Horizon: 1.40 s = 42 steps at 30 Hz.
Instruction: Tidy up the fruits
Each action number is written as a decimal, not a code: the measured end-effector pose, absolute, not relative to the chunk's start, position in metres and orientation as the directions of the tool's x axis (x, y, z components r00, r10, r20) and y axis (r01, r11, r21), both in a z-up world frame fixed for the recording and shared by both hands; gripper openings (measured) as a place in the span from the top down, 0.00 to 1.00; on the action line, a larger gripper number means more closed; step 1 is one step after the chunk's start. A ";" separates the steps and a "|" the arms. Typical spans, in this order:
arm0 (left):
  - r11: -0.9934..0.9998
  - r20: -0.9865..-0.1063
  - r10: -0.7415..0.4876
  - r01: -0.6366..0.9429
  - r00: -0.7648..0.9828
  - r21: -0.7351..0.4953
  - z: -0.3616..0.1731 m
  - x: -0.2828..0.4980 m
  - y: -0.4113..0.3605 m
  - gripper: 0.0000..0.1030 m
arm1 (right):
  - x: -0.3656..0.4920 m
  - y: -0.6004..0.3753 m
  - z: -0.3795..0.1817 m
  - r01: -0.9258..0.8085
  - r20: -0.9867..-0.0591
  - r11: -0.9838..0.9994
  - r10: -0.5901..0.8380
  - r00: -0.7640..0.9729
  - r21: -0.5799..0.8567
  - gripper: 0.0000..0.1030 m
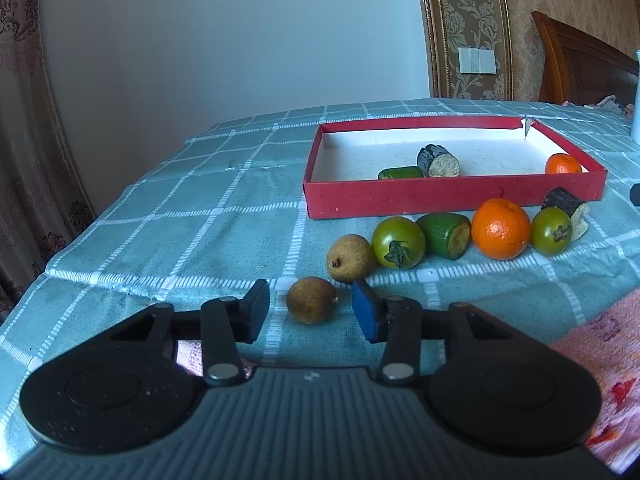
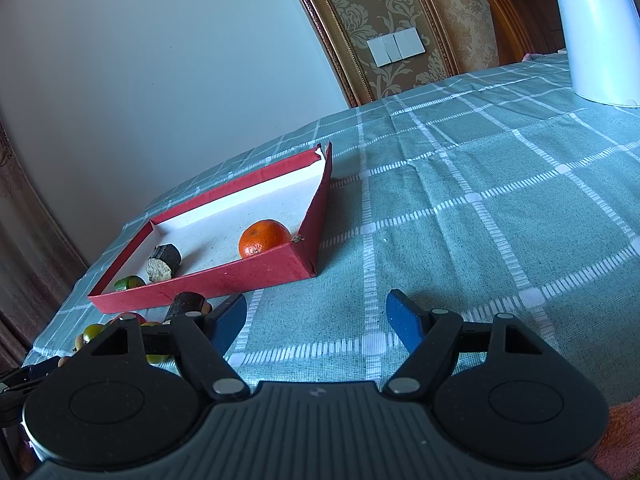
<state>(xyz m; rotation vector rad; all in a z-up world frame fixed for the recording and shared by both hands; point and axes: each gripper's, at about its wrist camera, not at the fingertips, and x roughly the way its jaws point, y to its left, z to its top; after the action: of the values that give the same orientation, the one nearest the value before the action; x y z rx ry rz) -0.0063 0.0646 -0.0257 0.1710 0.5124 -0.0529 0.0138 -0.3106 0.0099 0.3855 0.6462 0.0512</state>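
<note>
Domestic bedroom: carved wooden headboard (image 1: 580, 68), damask wallpaper (image 1: 468, 20) with gilt trim, patterned curtain (image 1: 24, 120), wall switch (image 2: 396, 51), checked cloth-covered counter (image 1: 200, 208).

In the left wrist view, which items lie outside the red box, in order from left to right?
Round brown fruit → pear-shaped brown fruit → larger green tomato → green cut piece → large orange → smaller green tomato.

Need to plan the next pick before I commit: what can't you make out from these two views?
- Right wrist: the fruit row outside the red box is mostly hidden by the right gripper.
- Left wrist: the green piece is cut off by the box's front wall.
- Left wrist: a dark item is cut by the right edge.
</note>
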 end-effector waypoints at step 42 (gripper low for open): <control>0.987 -0.424 -0.011 0.076 0.906 0.138 0.025 0.070 0.033 0.76 | 0.013 -0.315 0.008 0.066 -0.565 0.915 0.187 0.803 0.398 0.24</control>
<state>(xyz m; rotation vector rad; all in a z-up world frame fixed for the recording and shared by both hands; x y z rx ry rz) 0.0702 0.0326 0.0246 0.1533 0.4357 -0.0450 0.0133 -0.3153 0.0083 0.4167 0.6393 0.0670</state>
